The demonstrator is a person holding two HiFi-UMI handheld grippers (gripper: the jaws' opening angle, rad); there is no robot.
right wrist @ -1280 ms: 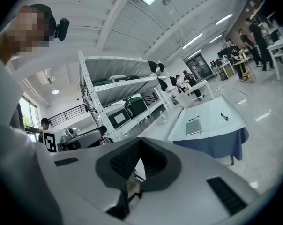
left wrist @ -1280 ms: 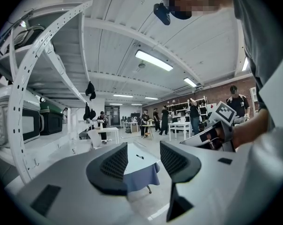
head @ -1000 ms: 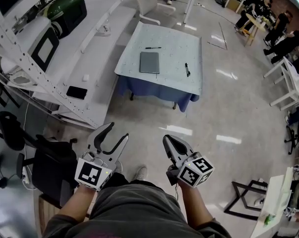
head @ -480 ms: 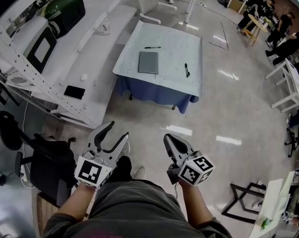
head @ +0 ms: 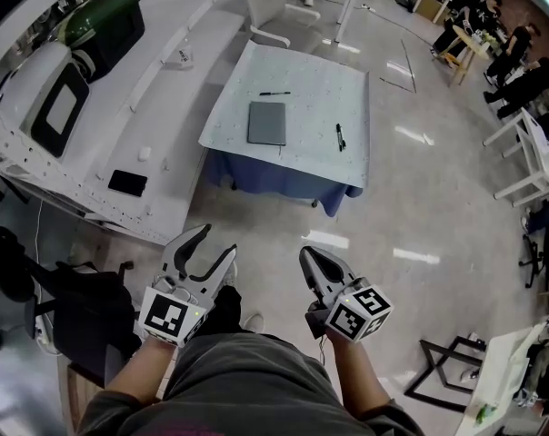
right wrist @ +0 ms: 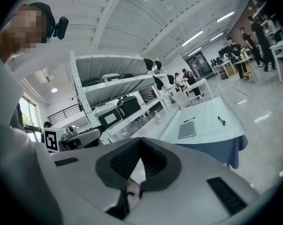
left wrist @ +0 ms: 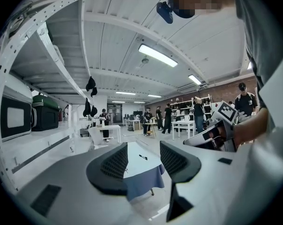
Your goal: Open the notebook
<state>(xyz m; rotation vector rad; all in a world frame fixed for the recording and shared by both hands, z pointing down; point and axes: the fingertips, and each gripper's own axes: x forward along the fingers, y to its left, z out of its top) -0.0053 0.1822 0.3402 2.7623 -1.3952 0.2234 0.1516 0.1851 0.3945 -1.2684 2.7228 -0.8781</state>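
While one notebook point(head: 266, 123) lies near two pens point(head: 339, 136), the left gripper point(head: 216, 241) gapes empty and the right gripper point(head: 307, 258) is closed.

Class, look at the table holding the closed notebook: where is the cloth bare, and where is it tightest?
Widest bare patch on the table: between the notebook and the right-hand pen. The far end beyond the other pen is bare too. Tightest: the gap between that pen and the notebook.
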